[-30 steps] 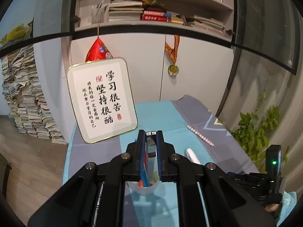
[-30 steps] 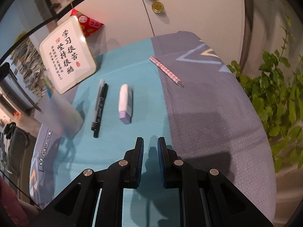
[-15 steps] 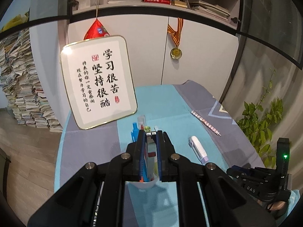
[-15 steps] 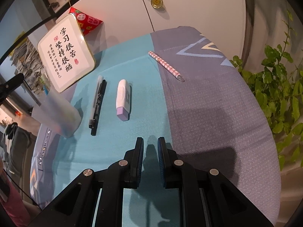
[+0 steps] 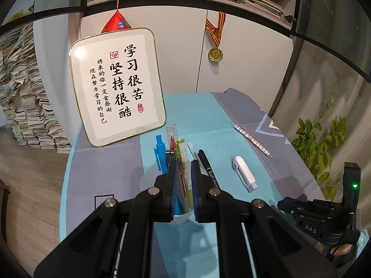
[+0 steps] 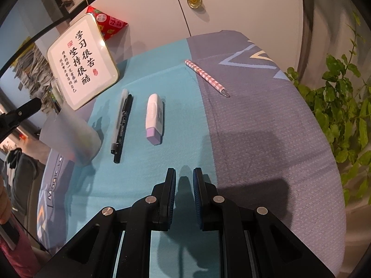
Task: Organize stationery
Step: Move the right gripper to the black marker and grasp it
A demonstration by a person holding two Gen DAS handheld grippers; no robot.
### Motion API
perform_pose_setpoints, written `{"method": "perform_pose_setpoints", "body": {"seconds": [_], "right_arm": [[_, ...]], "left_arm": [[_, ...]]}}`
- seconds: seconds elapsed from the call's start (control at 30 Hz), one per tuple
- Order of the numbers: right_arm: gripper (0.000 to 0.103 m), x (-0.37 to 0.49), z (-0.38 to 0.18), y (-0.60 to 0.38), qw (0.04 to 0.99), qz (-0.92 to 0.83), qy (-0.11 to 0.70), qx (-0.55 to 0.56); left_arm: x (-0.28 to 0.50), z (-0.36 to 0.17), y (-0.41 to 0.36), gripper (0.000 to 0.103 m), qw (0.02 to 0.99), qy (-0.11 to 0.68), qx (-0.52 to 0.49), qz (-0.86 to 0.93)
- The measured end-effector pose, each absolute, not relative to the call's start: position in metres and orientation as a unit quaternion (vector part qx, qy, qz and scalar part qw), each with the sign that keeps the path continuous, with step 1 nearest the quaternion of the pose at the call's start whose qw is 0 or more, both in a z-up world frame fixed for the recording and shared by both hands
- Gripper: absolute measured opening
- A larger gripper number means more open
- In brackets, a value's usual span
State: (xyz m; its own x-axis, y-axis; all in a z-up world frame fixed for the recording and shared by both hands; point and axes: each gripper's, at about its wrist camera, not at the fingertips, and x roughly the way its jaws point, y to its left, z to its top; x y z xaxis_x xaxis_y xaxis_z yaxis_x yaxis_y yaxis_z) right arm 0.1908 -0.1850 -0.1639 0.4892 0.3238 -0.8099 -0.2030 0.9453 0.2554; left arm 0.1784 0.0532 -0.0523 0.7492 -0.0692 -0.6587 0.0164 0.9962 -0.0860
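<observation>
Left wrist view: left gripper (image 5: 183, 162) is clamped on the rim of a translucent cup (image 5: 177, 217), one finger inside, one outside. The cup sits directly under and between the fingers, resting on the teal-and-grey tablecloth (image 5: 208, 115). Inside the cup: a blue pen (image 5: 160, 153), a red-tipped pen in a clear cap (image 5: 171, 136) and a green-clipped pen (image 5: 182, 153), all sticking up past the fingertips.

Just right of the fingers lie a black marker (image 5: 207, 169) and a clear pen (image 5: 192, 149) side by side. Further right is a white corrector (image 5: 243, 173) with a purple end. Ahead and to the right, well apart, is a pink checked pen (image 5: 252, 141). A framed calligraphy sign (image 5: 116, 83) leans ahead-left of the fingertips.

Right wrist view: right gripper (image 6: 184, 173) hangs over bare teal cloth, fingers nearly together with a narrow gap, nothing between them. Marker (image 6: 123, 127) and clear pen (image 6: 119, 118) are ahead-left of its fingers, touching along their length. The corrector (image 6: 154, 118) is ahead, slightly left. The pink pen (image 6: 206, 77) is far ahead, slightly right, on the grey part. The cup (image 6: 71, 136) is far left, blurred, with the left gripper's finger (image 6: 23, 113) at its rim.
</observation>
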Motion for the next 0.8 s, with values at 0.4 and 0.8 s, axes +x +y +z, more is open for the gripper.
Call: {"method": "perform_pose_setpoints", "body": {"seconds": [0.4, 0.8], "right_arm": [[0.015, 0.189, -0.153, -0.116, 0.854, 0.250, 0.457, -0.013], [0.015, 0.239, -0.171, -0.056, 0.835, 0.242, 0.491, -0.056]], "left_arm": [[0.133, -0.054, 0.066, 0.009, 0.944, 0.327, -0.034, -0.033], [0.113, -0.076, 0.092, 0.009, 0.937, 0.346, -0.047, -0.025]]}}
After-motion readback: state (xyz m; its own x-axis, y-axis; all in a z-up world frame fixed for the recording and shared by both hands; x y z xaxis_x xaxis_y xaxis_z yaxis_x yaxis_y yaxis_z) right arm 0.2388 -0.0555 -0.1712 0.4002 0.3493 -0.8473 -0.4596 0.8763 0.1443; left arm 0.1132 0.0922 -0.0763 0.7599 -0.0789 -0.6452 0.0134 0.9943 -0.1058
